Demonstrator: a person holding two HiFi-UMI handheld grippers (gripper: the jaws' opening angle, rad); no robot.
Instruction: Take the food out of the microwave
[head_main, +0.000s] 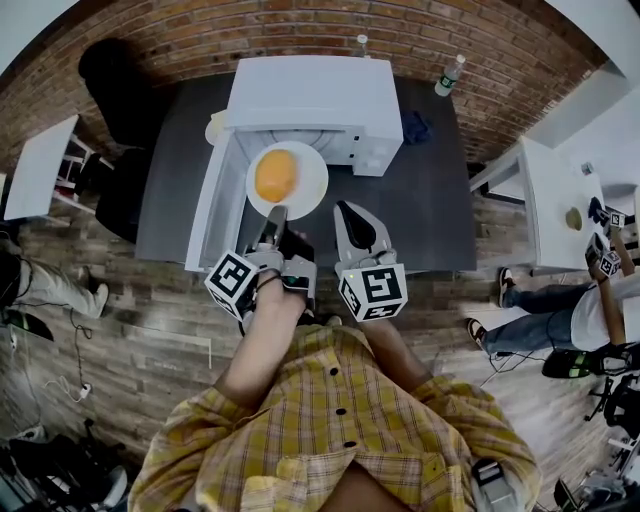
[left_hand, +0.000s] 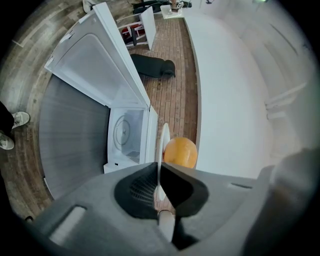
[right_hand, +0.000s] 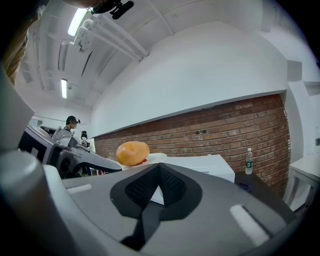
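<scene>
My left tongs (head_main: 275, 218) clamp the plate's (head_main: 312, 188) near rim, with the food (head_main: 275, 175) straight ahead, outside the microwave (head_main: 310, 100). My right tongs (head_main: 352, 222) are together, empty, just beside.

microwave (head_main: 310, 105) sits mid-worktop (head_main: 440, 200), toward the far edge. Its door (head_main: 212, 205) hangs open to the left and reaches the near edge. plate (head_main: 312, 188) is out in front of the cavity, over the worktop, with food (head_main: 275, 175) on it, left of the plate's centre. left gripper (head_main: 275, 218) is at the plate's near rim, the rim between its jaws. right gripper (head_main: 350, 222) is just right of it, beside the plate's near-right edge. bottle (head_main: 450, 75) stands at the worktop's far right corner. side table (head_main: 545, 200) stands right of the worktop.
</scene>
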